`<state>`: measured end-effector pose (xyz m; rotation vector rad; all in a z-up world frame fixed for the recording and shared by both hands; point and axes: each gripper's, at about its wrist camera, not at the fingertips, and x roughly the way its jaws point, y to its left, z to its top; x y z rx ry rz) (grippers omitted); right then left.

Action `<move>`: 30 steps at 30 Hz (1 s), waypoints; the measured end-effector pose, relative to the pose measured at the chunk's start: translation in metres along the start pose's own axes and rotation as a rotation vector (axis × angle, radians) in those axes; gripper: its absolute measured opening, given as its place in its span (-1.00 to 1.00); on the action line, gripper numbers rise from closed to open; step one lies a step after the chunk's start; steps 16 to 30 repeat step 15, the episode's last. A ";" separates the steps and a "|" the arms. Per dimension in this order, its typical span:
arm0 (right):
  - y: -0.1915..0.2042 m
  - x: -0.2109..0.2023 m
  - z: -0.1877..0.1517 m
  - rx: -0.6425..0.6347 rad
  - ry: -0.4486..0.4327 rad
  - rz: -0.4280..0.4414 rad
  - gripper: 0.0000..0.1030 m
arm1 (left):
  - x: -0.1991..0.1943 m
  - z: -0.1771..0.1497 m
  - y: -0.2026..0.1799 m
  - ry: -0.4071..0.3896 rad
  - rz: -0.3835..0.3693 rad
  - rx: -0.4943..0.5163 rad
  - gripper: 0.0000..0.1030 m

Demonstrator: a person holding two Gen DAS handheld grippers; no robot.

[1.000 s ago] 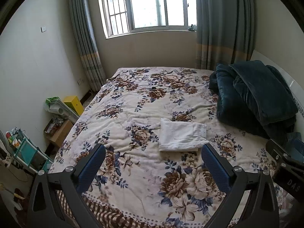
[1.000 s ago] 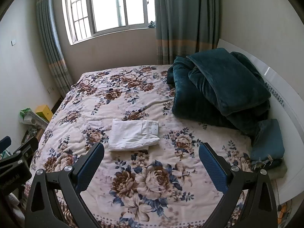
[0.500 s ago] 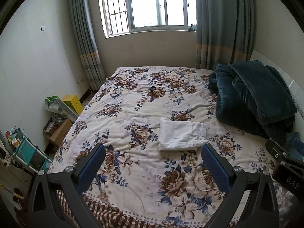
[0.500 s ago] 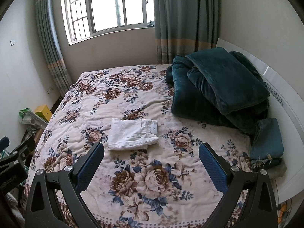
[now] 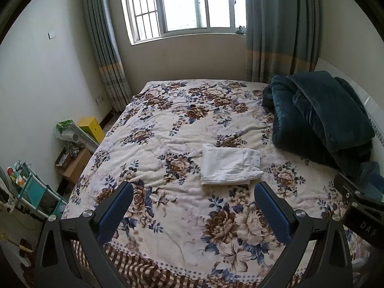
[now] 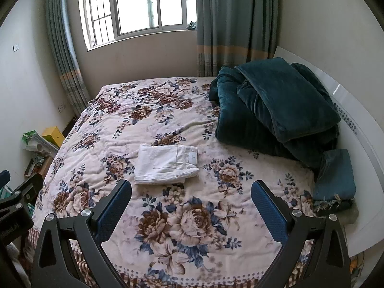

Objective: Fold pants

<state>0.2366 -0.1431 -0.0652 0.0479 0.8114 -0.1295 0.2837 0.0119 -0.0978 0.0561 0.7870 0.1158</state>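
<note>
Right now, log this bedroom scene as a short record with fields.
surface: floral quilted bedspread
pants: white folded pants, a flat rectangle mid-bed, nothing touching them
left gripper: left gripper, open, empty, short of the pants
right gripper: right gripper, open, empty, short of the pants
other items: dark teal plush blanket heaped by the headboard; folded blue jeans beside it
task state: pants look folded
</note>
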 end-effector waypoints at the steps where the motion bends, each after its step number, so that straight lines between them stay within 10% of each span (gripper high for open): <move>1: -0.001 -0.001 0.000 0.002 -0.002 0.001 0.97 | -0.001 0.001 0.000 -0.005 0.001 0.001 1.00; 30: 0.000 -0.010 -0.004 0.006 -0.008 -0.001 0.97 | -0.003 0.004 -0.002 -0.014 -0.004 0.004 1.00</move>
